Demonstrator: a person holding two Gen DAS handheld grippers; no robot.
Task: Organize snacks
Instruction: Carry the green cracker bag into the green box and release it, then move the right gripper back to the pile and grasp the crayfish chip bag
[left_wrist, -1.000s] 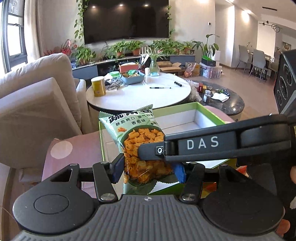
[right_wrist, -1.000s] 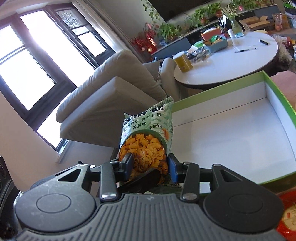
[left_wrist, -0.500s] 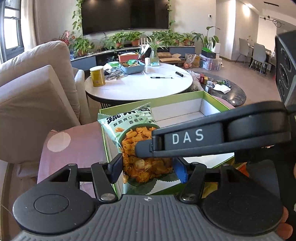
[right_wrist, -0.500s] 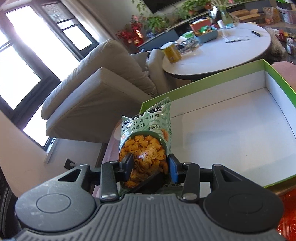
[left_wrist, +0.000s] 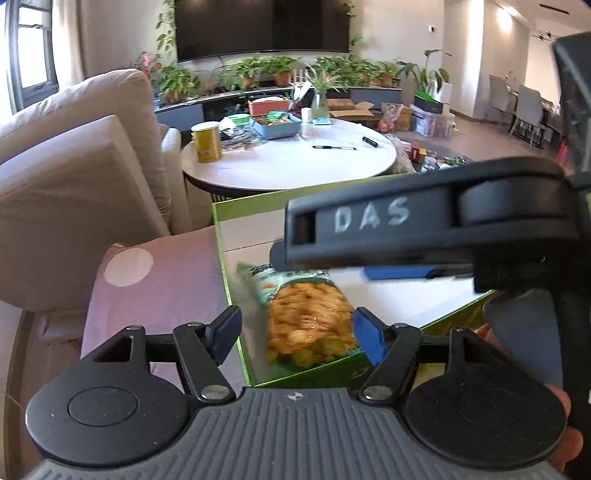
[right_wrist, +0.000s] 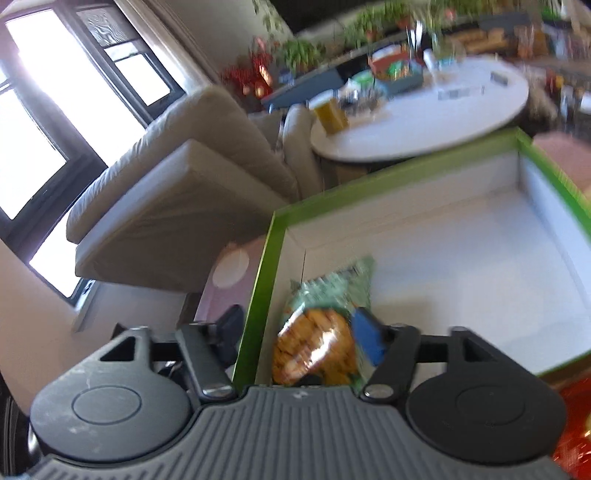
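The pale green foil snack bag printed with orange crackers (left_wrist: 309, 320) lies flat on the white floor of the shallow green-rimmed cardboard box (left_wrist: 220, 236), tucked into the near-left corner just beside the left wall. The box sits on a pink cushion with a white dot (left_wrist: 147, 291).

The left gripper (left_wrist: 295, 334) hangs over that corner with its blue-padded fingers (left_wrist: 365, 341) spread apart – the bag shows in the gap between them, touching neither pad. Across the upper right of the left wrist view runs the black body of the right gripper (left_wrist: 424, 229), marked "DAS".

In the right wrist view, which is motion-blurred, the right gripper (right_wrist: 297, 336) also has its jaws parted. The left finger sits outside the box's green wall (right_wrist: 258, 295) and the right finger (right_wrist: 367, 339) lies against or just over the bag's (right_wrist: 321, 332) right edge; the blur does not settle whether they touch.

Beyond the box stand a beige sofa (left_wrist: 74, 177) and a round white table (left_wrist: 291, 162) carrying a yellow canister (left_wrist: 207, 142) – both well apart from the box.
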